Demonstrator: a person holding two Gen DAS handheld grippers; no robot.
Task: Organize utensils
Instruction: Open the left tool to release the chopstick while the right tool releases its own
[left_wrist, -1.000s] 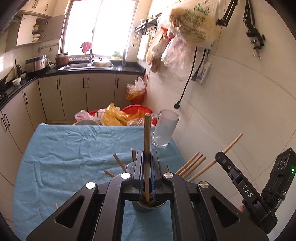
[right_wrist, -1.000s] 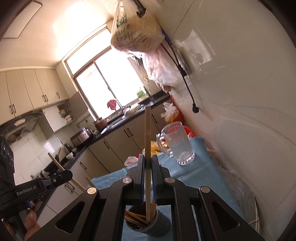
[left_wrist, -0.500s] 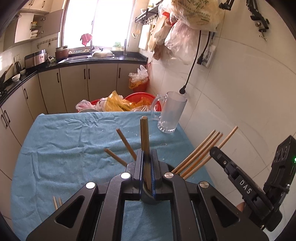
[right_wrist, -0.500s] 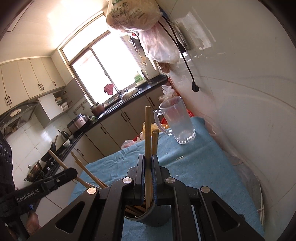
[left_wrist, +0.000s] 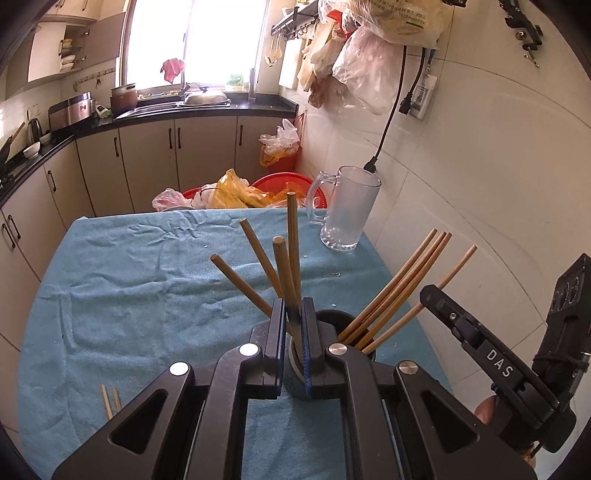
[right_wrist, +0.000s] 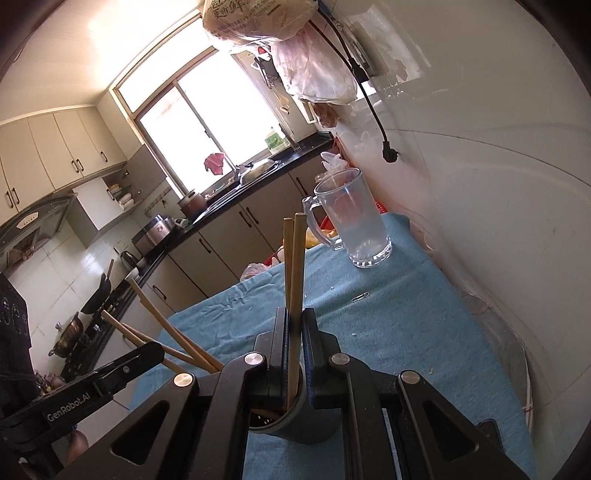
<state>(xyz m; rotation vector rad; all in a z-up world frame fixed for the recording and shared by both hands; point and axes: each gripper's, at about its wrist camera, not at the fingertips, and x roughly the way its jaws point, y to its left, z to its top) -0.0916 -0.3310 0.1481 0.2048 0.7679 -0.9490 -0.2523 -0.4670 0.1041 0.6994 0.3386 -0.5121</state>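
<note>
Left wrist view is showing the left gripper (left_wrist: 293, 325) pinching a brown wooden chopstick (left_wrist: 284, 273) between its blue-padded jaws, the lower end of the stick reaching into the dark round utensil cup (left_wrist: 334, 321) standing on the blue cloth-covered table (left_wrist: 129, 288). Several more wooden chopsticks (left_wrist: 399, 291) are already leaning in that cup, fanning out to both sides, so most of the sorting is looking done. Right wrist view is showing the right gripper (right_wrist: 293, 332) likewise pressing on a pale wooden chopstick (right_wrist: 295, 280), its tip going down inside the same cup (right_wrist: 295, 424). Neither stick is released yet. Two short stick ends (left_wrist: 110, 400) are lying loose on the cloth at the near left, possibly another pair waiting, though the fisheye edge is making that hard to confirm. A clear glass mug (left_wrist: 349, 210) is standing empty at the far corner.
</note>
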